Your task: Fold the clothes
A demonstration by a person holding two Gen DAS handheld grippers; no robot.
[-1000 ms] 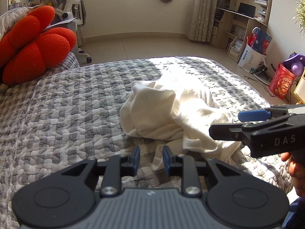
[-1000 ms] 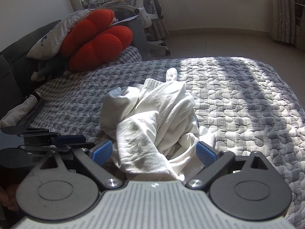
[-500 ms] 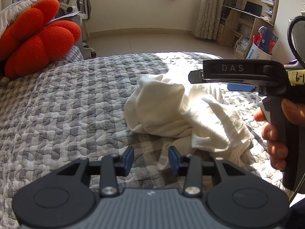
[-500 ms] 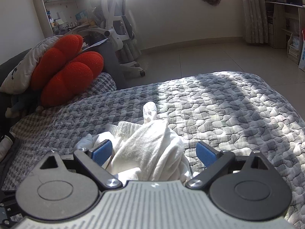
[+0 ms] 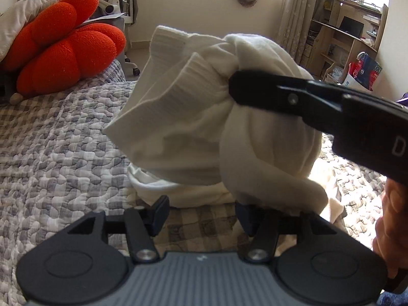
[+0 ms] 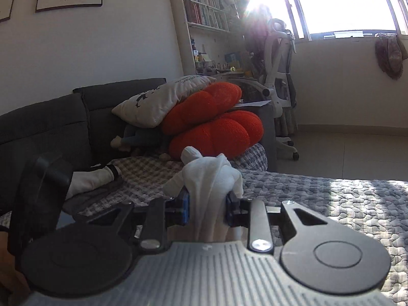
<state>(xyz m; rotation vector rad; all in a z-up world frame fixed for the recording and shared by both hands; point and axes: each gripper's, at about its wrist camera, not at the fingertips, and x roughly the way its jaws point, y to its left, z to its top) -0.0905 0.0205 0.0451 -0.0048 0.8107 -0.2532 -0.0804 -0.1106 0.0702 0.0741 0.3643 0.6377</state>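
— While the right gripper (image 6: 207, 210) pinches a bunched fold of the crumpled cream-white cotton garment (image 5: 204, 117), where does the rest of the cloth sit?

— Most of it hangs lifted off the grey-and-white quilted bedspread (image 5: 63, 153), drooping from the black fingers seen coming in from the right in the left wrist view. A lower part of the cloth lies on the quilt just beyond the left gripper (image 5: 201, 214).

— Are the right jaws really pressed on it?

— Yes. They have just been closing, and in the right wrist view the blue pads (image 6: 185, 209) squeeze the fabric from both sides, with a knot of cloth poking up above them.

— And the left one?

— Its jaws have just been opening and stand spread apart. Nothing is clamped between them; only checked quilt shows in the gap. A hanging lobe of the garment drapes over its right finger (image 5: 246, 216), but I cannot tell whether it touches the pad.

— Any ribbed edge showing?

— Two ribbed hems stick up at the top left of the raised bundle.

— What else is around?

— A puffy orange-red lobed cushion (image 5: 63, 48) lies at the head of the bed, under a white printed pillow (image 6: 163, 99), against a dark grey upholstered sofa back (image 6: 51, 125). A white office chair (image 6: 278, 71) stands beyond, below a bright window.

— Is the person visible?

— Only a hand (image 5: 390, 224) at the right edge, beneath the right gripper's body.
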